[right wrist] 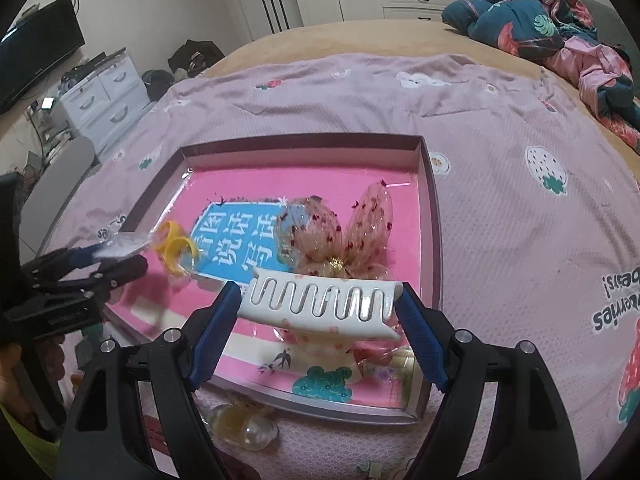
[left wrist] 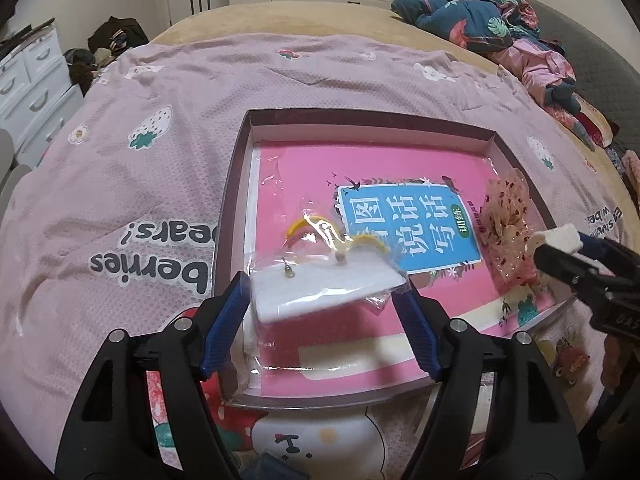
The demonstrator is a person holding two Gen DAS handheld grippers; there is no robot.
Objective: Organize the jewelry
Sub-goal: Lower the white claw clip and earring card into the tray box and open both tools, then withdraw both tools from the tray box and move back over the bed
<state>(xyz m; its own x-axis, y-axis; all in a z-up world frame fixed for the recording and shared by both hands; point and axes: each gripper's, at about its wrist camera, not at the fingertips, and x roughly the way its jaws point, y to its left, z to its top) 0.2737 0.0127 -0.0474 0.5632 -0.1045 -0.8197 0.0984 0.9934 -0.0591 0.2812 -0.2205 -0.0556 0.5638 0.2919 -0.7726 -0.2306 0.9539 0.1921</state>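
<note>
My left gripper (left wrist: 322,284) is shut on a clear packet (left wrist: 320,280) that holds a white card and yellow hoop earrings (left wrist: 308,224). It hangs tilted over the near left of a shallow mauve-walled tray (left wrist: 360,114). In the right wrist view this left gripper (right wrist: 120,258) enters from the left with the earrings (right wrist: 176,248) at its tip. My right gripper (right wrist: 320,292) is shut on a white toothed hair clip (right wrist: 320,300) over the tray (right wrist: 304,140). A sheer peach bow (right wrist: 340,232) with red flecks lies just behind the clip; whether they are joined I cannot tell. The right gripper (left wrist: 556,244) reaches in from the right.
A pink book (left wrist: 408,224) wrapped in plastic fills the tray floor. The tray sits on a pink strawberry-print bedspread (left wrist: 160,160). An amber and pearly trinket (right wrist: 244,428) lies in front of the tray. Piled clothes (right wrist: 560,20) are far right, white drawers (right wrist: 104,92) far left.
</note>
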